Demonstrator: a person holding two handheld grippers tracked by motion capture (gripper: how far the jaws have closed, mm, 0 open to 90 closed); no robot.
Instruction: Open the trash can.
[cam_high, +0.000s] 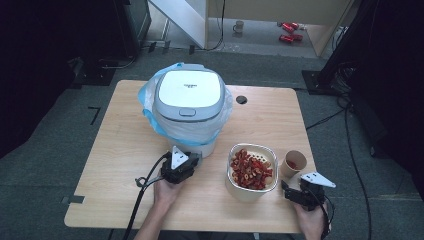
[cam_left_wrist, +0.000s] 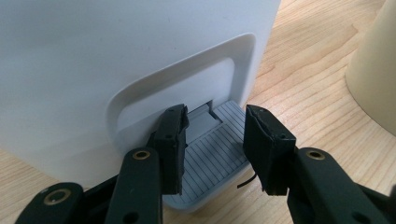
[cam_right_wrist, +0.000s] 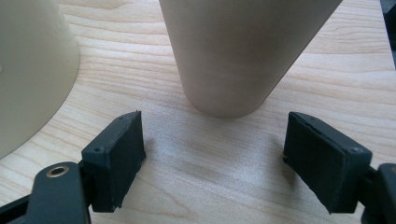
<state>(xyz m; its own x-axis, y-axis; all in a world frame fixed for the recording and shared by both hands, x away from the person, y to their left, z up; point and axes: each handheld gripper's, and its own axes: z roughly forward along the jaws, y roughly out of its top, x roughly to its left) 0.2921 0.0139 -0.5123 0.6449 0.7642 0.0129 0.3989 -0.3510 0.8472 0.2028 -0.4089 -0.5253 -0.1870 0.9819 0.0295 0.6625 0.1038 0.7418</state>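
Pedal bin (cam_high: 187, 95), white, grey lid (cam_high: 187, 86) down, blue liner bag (cam_high: 146, 100) spilling over the rim; stands at the far centre of the table (cam_high: 120, 170), at 12 o'clock from the left gripper (cam_high: 193, 158).

- Foot pedal (cam_left_wrist: 210, 144): grey, ribbed, at the base of the bin. The left gripper's jaws lie directly over it, narrowed but with a gap between them, nothing clamped.
- Paper cup (cam_high: 293, 162): upright, something red inside, at 11 o'clock from the right gripper (cam_high: 289, 187). In the right gripper view the cup (cam_right_wrist: 243, 56) stands just ahead of wide-open jaws, untouched.
- Bowl (cam_high: 239, 192): cream, heaped with dried red slices (cam_high: 250, 167), at 9 o'clock from the cup, close beside it.

Risks, as judged:
1. Pedal press. The jaw tips sit near the hinge end of the pedal; a push there has little leverage, so the lid may not lift, or the light bin may tip or slide away.
2. Slip. A narrow jaw on a ribbed slope may skid off sideways and knock the bin wall.
3. Cup grasp. The tapered paper wall crushes under a hard squeeze; a low or loose grip lets it slide up and out.
4. Clearance. The bowl is near the cup, so a wide jaw swinging in may nudge it and scatter slices.
5. Bag overhang may catch the rising lid.
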